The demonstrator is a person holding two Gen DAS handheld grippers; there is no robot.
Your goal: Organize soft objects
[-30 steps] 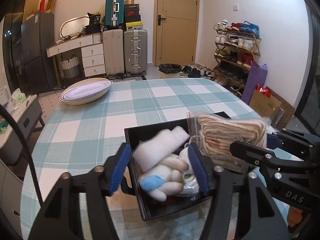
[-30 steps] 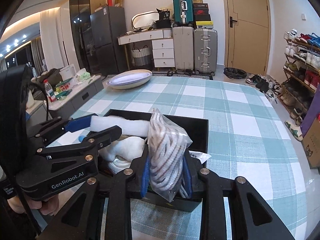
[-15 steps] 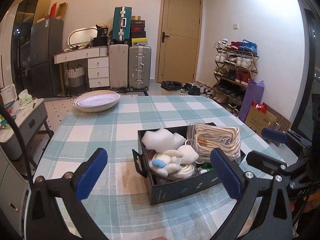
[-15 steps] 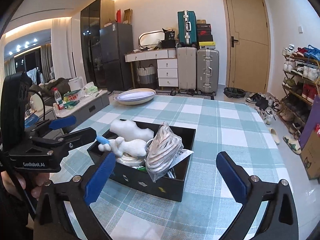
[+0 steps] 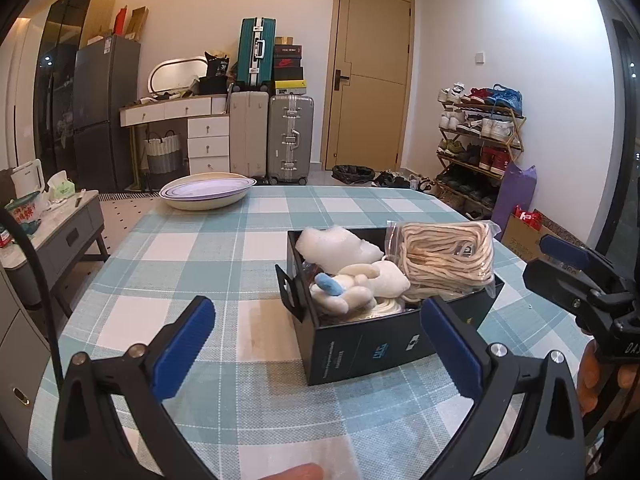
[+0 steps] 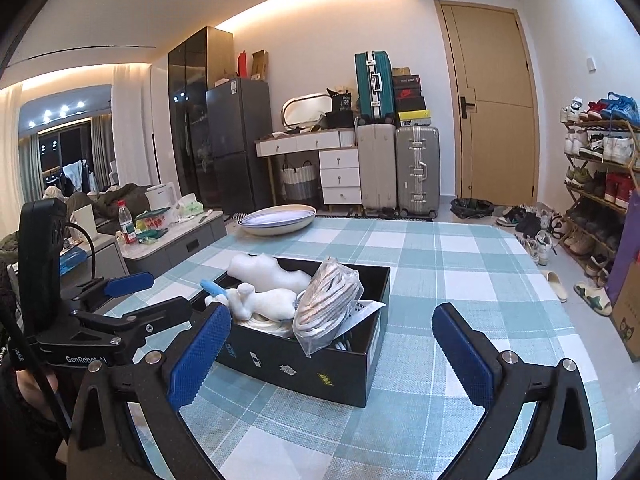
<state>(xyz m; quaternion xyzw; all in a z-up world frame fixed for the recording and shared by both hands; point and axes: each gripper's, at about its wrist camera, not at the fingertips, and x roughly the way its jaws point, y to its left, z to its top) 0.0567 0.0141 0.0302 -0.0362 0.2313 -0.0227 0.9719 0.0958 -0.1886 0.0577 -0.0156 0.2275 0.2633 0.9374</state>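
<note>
Both sets of blue-padded fingers stand spread wide and released, nothing between them: the left gripper (image 5: 320, 344) and the right gripper (image 6: 332, 354), just short of the black rectangular cardboard box (image 6: 304, 364). "GenRobot.AI" reads in white on the left gripper's body. The box's small printed marks are illegible. It sits on the teal-and-white checked counter (image 5: 224, 248), holding a white plush toy with a blue tip (image 5: 348, 288), a white fluffy wad (image 5: 336, 246) and a clear bag of cream cord (image 5: 444, 256). Farther off rests a shallow white oval basin (image 5: 208, 194).
</note>
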